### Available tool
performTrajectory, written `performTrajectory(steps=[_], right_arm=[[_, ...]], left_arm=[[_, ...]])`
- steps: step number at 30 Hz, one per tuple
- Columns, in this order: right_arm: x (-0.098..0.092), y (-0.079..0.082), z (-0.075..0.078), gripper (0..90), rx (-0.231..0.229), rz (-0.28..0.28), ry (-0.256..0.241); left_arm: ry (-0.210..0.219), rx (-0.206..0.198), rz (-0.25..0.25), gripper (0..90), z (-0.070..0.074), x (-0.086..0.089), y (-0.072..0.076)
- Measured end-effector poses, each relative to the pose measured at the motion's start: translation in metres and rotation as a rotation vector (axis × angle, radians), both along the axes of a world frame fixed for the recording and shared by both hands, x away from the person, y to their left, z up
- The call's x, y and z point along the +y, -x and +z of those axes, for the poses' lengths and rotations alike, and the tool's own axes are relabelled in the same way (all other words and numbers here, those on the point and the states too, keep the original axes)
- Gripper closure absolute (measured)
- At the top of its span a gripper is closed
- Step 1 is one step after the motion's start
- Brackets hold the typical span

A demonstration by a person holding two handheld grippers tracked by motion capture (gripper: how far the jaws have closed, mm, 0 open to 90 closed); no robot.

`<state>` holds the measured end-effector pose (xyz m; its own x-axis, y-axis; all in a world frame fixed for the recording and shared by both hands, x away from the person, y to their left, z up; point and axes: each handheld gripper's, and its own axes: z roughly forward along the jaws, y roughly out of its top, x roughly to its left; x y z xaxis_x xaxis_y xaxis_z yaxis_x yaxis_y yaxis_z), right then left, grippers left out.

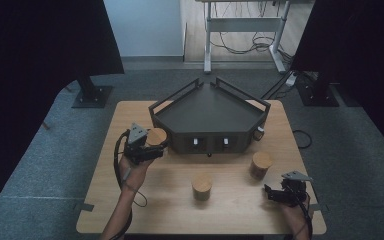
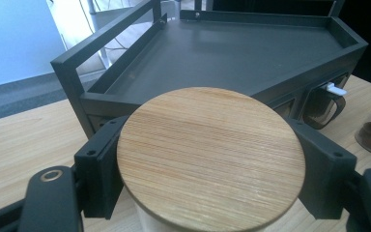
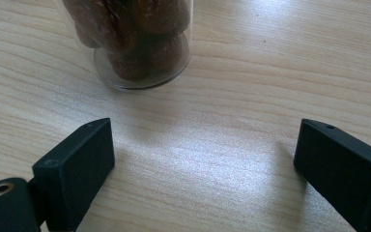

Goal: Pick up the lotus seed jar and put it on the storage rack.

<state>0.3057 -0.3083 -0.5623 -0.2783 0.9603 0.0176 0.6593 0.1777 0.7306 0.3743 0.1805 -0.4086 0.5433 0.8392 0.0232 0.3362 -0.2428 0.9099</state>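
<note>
Jar [image 1: 156, 136] with wooden lid at the table's [image 1: 105, 200] left side, just beside the front left corner of the dark rack [image 1: 210, 112]. Left gripper [image 1: 147, 150] is clamped on this jar, jaws pressed to either side just under the lid, seen close in the left gripper view [image 2: 211, 159]. Second jar [image 1: 201, 186] stands free at centre front. Third jar [image 1: 261, 165], right of centre, holds brown contents behind clear glass [image 3: 135, 43]. Right gripper [image 1: 275, 194] sits near the table's right front corner, jaws wide apart over bare wood, the third jar ahead of it and apart.
</note>
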Motion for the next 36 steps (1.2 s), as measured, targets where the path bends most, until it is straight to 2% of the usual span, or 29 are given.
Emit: performTrajectory(steps=[4,15,36], right_arm=[[0.0,0.0,0.0,6.6,0.0,0.001,0.001],[0.0,0.0,0.0,6.6,-0.001,0.002,0.001],[0.0,0.0,0.0,6.6,0.0,0.002,0.0]], left_arm=[[0.007,-0.001,-0.003,23.8,0.002,-0.001,-0.002],[-0.006,-0.007,-0.008,23.8,0.01,-0.006,-0.009],[0.01,-0.003,-0.003,23.8,0.02,-0.006,-0.02]])
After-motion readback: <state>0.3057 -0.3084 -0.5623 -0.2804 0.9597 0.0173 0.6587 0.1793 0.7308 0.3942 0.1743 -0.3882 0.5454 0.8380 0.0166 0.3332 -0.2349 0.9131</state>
